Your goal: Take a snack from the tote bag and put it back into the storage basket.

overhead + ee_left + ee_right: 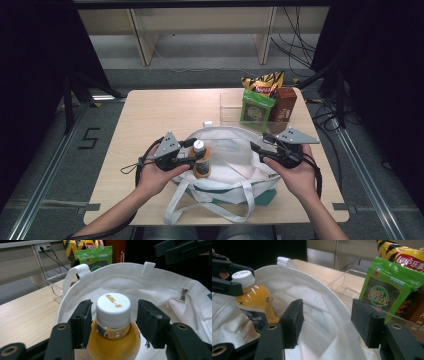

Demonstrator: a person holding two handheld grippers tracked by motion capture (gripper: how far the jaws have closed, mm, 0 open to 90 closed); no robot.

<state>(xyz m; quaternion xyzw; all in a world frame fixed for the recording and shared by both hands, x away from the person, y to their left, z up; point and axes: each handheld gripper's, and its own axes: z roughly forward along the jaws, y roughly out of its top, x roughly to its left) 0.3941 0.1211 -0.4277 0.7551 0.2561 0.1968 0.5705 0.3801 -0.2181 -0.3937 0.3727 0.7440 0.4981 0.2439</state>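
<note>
We saw a smooth plastic bottle (pixel 113 327), white ribbed cap, standing between the left gripper's (pixel 113 322) spread jaws, untouched; behind it a soft canvas bag (pixel 160 282). The right gripper (pixel 327 320) gaped empty.

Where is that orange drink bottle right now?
In the high view the orange drink bottle stands left of centre at the near-left rim of the white tote bag, between the left gripper's jaws.

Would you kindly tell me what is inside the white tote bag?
An orange drink bottle stands in the white tote bag, between the left tongs. Folds cover the bag's bottom.
</note>
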